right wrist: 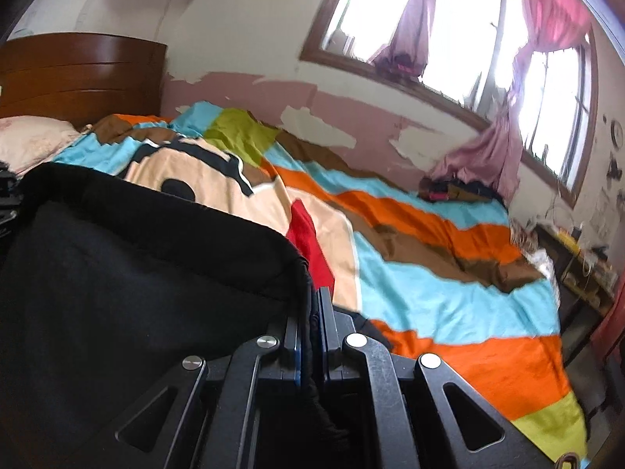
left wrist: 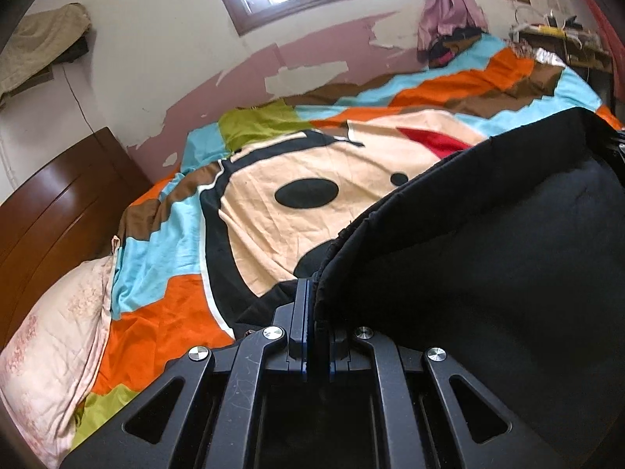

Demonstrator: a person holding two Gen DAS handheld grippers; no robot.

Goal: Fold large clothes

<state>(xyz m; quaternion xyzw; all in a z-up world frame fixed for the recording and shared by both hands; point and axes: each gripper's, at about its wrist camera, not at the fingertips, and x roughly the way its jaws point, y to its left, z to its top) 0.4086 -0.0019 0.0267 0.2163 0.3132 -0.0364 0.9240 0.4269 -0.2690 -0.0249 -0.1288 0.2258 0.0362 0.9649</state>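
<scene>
Two grippers are in use, one per hand, and both are clamped on the same black garment (left wrist: 488,254); the left gripper (left wrist: 312,305) has its jaws pressed together on the garment's left edge, with the hem bunched just right of the fingertips; the right gripper (right wrist: 312,312) has its jaws closed on the garment's right edge, with a twisted roll of black cloth running back between the fingers toward the camera. Between the two grip points the garment is stretched as a broad panel, raised above the bed; its upper hem forms a curved line across each view; in the left wrist view the panel fills the right half of the picture, and in the right wrist view it fills the left half. More black cloth lies on the cover below the left gripper, close to the fingertips; whether it belongs to the same garment cannot be told.

Beneath the garment lies a bed cover (left wrist: 164,242) printed in orange, light blue, brown and green bands around a large cream cartoon face with black eyes and a red patch. A pale pink pillow (left wrist: 50,351) rests at the head end, against a dark wooden headboard (left wrist: 50,203); a wall with peeling pink paint (right wrist: 351,117) runs along the far side of the bed; above it stands a bright window (right wrist: 461,27) with purple curtains (right wrist: 488,156). A cluttered table (right wrist: 578,258) stands past the foot of the bed.
</scene>
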